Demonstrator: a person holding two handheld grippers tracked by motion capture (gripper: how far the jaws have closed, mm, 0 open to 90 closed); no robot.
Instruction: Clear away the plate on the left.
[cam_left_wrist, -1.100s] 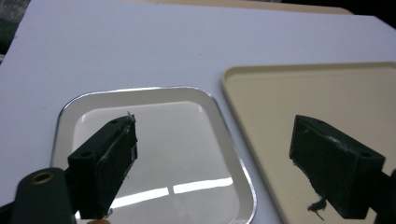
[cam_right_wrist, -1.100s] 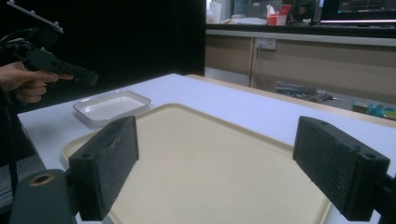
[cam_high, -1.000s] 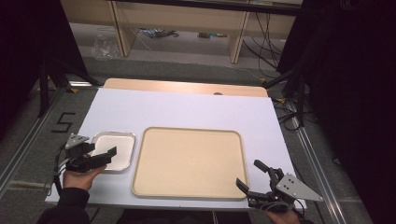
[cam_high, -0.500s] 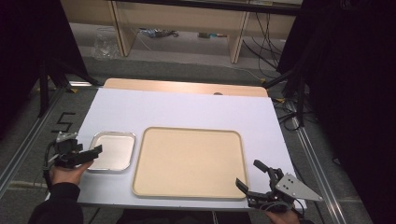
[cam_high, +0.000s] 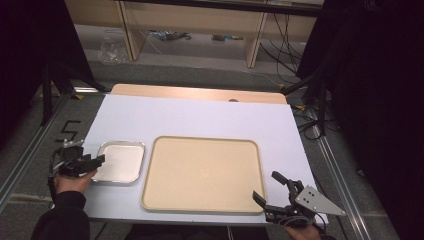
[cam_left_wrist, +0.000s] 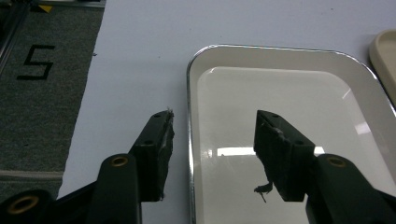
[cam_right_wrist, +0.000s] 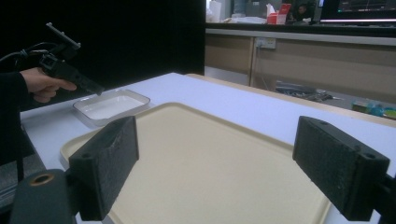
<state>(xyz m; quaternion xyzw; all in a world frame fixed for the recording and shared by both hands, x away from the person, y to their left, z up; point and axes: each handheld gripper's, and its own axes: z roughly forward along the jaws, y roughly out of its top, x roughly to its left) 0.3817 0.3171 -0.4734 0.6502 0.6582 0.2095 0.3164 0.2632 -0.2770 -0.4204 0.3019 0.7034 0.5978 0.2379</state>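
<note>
counter: flat, matte white | big tray: beige, matte, rounded corners, empty, mid-counter | small tray: glossy white, metal rim, left of big tray | left tool: wide open, empty, straddling small tray's left rim; likely rim grasp, so square the jaws | right tool: wide open, empty.

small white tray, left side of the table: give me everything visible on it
The small white tray is a shallow rectangle with rounded corners, a glossy white inside and a thin shiny metal-looking rim. It is empty and lies flat on the white table surface, just left of the large beige tray, with a narrow gap between them. The left gripper is open, its jaws straddling the tray's left rim: one outside over the table, one over the inside. Whether they touch the rim can't be told.
</note>
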